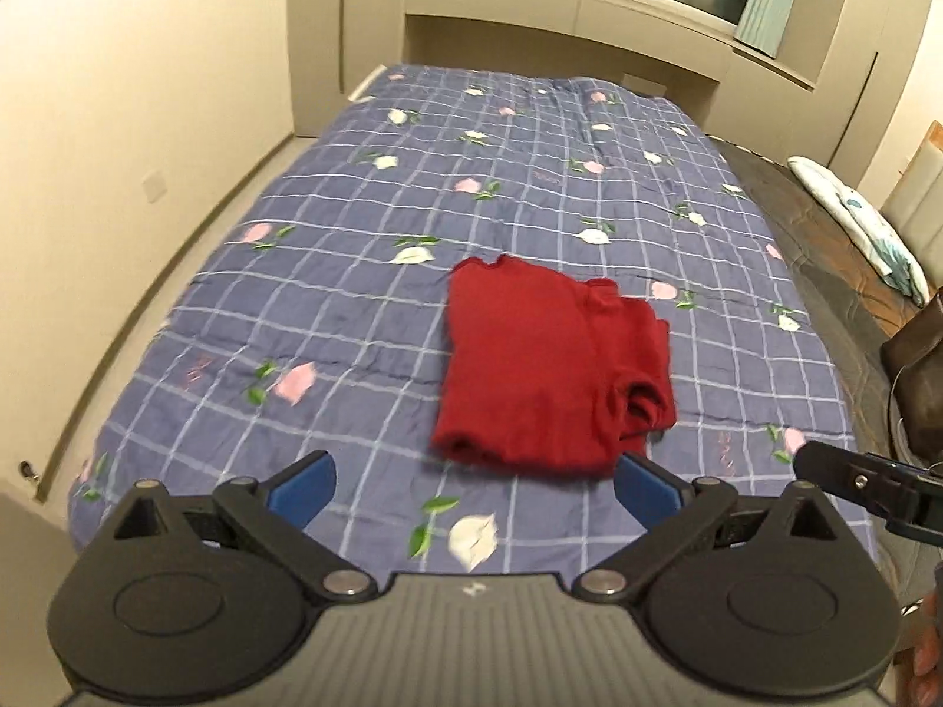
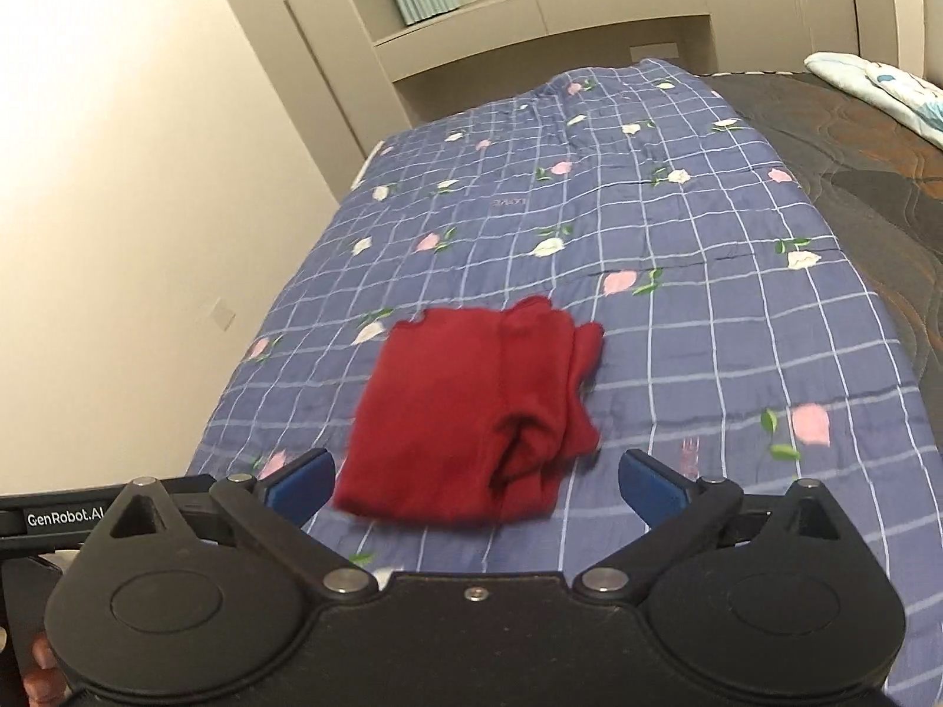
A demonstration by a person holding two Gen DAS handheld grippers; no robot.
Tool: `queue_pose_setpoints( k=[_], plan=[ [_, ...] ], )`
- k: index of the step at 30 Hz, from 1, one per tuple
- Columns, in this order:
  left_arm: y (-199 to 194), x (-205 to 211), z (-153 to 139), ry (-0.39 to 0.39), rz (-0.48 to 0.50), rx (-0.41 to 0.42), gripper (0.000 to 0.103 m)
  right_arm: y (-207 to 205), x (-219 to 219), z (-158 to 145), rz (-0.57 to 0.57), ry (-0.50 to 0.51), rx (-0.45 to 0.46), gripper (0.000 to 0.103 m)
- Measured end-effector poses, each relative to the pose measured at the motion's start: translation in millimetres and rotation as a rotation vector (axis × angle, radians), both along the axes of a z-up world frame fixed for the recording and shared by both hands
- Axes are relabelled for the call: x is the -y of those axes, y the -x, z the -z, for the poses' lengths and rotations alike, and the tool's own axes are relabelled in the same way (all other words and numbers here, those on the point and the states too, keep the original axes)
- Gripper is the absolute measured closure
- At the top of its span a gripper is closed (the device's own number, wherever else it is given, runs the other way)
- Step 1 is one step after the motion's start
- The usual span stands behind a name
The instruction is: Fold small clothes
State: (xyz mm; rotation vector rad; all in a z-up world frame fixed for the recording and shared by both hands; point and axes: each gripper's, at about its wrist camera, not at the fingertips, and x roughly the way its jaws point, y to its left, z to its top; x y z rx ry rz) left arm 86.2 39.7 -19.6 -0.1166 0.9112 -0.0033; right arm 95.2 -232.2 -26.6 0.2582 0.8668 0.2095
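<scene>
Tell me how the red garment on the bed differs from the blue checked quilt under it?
The red garment is plain, while the blue checked quilt carries white grid lines with pink and white flowers. The garment is folded into a small compact bundle with layers showing at one side; the quilt lies spread flat over most of the bed. The garment rests on top, the quilt beneath it. Both are soft fabric lying untouched.

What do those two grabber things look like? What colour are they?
Both are black plastic with two round discs and jointed bars. The left gripper and right gripper have blue pads on their fingers. White lettering on the left one's side reads GenRobot.AI.
</scene>
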Motion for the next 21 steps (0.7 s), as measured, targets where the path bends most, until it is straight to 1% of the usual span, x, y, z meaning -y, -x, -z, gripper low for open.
queue_pose_setpoints(
  k=[5,8,10,12,16,21],
  plan=[
    [39.5,-13.8,-1.0,-0.027,-0.014,0.036,0.001,41.5,-10.7,-5.6,-0.023,0.033,-0.002,0.001],
    [53.0,-19.0,2.3,-0.057,0.006,0.040,0.001,58.8,-15.0,-5.8,-0.026,0.045,-0.017,0.001],
    [55.5,-23.7,5.5,-0.071,0.020,0.024,0.001,64.9,-18.9,-4.9,-0.030,0.061,-0.031,0.001],
    [57.4,-28.3,9.5,-0.068,0.037,0.011,0.001,69.8,-23.4,-2.1,-0.024,0.081,-0.059,0.001],
    [58.8,-35.0,16.6,-0.078,0.067,-0.022,0.001,76.2,-31.3,6.9,0.003,0.075,-0.125,0.001],
    [58.5,-39.9,22.8,-0.085,0.099,-0.047,0.001,81.7,-41.0,11.9,0.016,0.082,-0.158,0.001]
  ],
)
